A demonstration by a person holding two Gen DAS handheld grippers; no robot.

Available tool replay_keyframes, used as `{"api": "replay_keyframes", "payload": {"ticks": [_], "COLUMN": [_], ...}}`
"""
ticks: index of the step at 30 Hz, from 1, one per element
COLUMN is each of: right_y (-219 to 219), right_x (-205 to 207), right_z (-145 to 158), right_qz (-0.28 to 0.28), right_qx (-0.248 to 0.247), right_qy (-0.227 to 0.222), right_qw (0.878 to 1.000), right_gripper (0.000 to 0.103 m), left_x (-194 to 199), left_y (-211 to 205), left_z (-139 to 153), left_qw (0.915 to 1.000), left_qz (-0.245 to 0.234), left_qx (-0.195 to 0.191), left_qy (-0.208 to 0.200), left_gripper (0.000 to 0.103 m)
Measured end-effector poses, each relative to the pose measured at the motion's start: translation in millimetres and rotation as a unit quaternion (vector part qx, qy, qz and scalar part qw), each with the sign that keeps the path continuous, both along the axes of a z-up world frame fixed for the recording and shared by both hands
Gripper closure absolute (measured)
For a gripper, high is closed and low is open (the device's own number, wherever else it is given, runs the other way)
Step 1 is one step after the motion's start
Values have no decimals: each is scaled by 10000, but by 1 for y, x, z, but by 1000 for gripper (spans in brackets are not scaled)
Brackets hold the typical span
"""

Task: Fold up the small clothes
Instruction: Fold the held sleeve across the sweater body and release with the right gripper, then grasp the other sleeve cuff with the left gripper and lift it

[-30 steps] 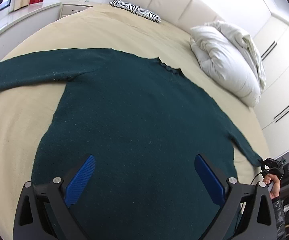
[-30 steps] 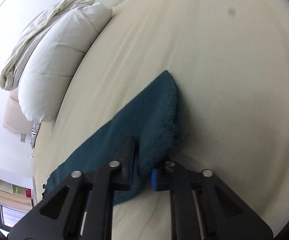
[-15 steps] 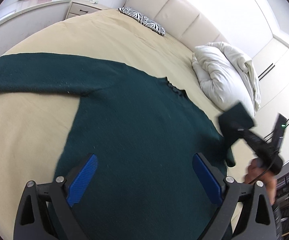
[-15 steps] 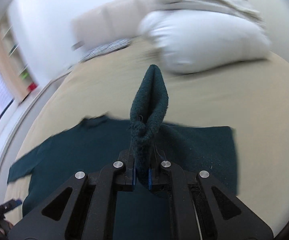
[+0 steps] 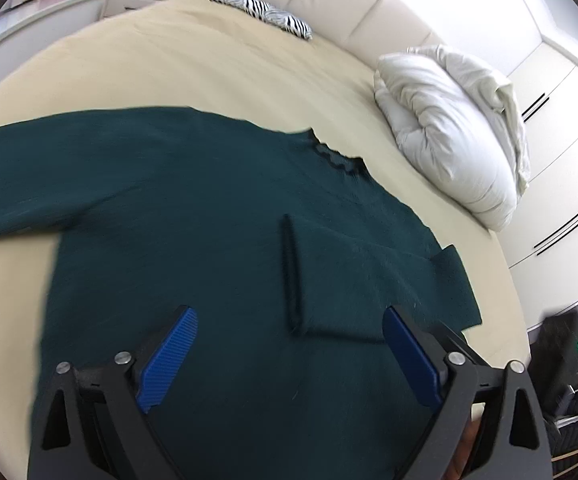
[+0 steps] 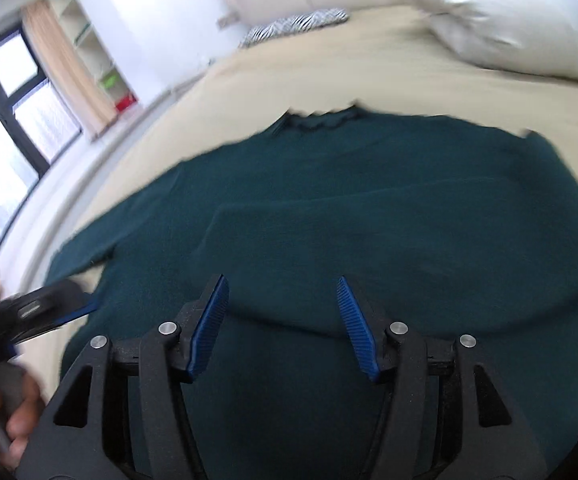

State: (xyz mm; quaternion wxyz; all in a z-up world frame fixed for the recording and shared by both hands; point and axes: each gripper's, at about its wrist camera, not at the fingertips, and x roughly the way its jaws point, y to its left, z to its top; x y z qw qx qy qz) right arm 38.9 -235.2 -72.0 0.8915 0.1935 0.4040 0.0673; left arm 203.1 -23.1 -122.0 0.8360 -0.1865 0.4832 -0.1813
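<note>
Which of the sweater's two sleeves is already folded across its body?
The dark green knit sweater's right-hand sleeve lies folded over the torso; the left-hand sleeve stretches flat across the beige bed.

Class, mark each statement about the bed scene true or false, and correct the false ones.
1. The right sleeve lies folded across the sweater. True.
2. The left sleeve is folded in too. False: it lies stretched out flat.
3. The right tongs are clamped on cloth. False: they are open and hold nothing.
4. The left tongs are open. True.
5. A white pillow lies on the bed. True.
</note>
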Motion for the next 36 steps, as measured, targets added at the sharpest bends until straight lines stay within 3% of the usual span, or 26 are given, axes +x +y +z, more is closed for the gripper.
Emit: {"api": "replay_keyframes", "payload": {"ticks": [1, 5, 7, 8, 11, 14, 20, 24, 27, 28, 29, 32, 36], "right_y": [-10, -65, -88, -97, -119, -133, -154, -170, -192, -198, -202, -209, -211], "right_x": [-23, -57, -64, -64, -69, -65, -53, -43, -52, -57, -61, -70, -86], "right_z": [0, -10, -17, -21, -36, -45, -56, -56, -68, -73, -77, -86, -83], "right_qz": [-146, -760, -985, -1073, -1362, -1590, -1797, -2122, -2577, -2629, -2654, -2702, -2739], "right_qx": [255, 1127, 1485, 1633, 2080, 2443, 2991, 3000, 3294, 3399, 3426, 3341, 3261], "right_qy": [-9, -72, -81, -74, -109, -144, -24, -53, -76, -111, -112, -178, -78], "right_qw": [9996, 9907, 9840, 9807, 9685, 9565, 9371, 9300, 9083, 9029, 9011, 9028, 9047], "right_gripper": [48, 48, 48, 47, 46, 46, 46, 46, 49, 54, 63, 76, 75], "left_x": [7, 35, 41, 44, 47, 46, 56, 68, 77, 79, 79, 75, 72], "left_y": [-9, -43, -56, -60, -61, -56, -33, -22, -18, -18, -18, -19, -16], "left_z": [-4, -24, -25, -25, -18, -3, 24, 10, -7, -13, -18, -29, -33], "left_qw": [9999, 9979, 9968, 9959, 9960, 9966, 9969, 9964, 9963, 9962, 9961, 9956, 9954], "left_qz": [-58, -304, -336, -343, -398, -400, 31, 127, 172, 169, 171, 172, 140], "left_qx": [71, 375, 640, 752, 740, 720, 625, 710, 759, 784, 809, 860, 867], "left_qy": [69, 424, 352, 367, 289, 9, -475, -453, -364, -338, -319, -334, -383], "left_gripper": [11, 45, 59, 72, 94, 95, 95, 95, 95, 95, 95, 94, 91]}}
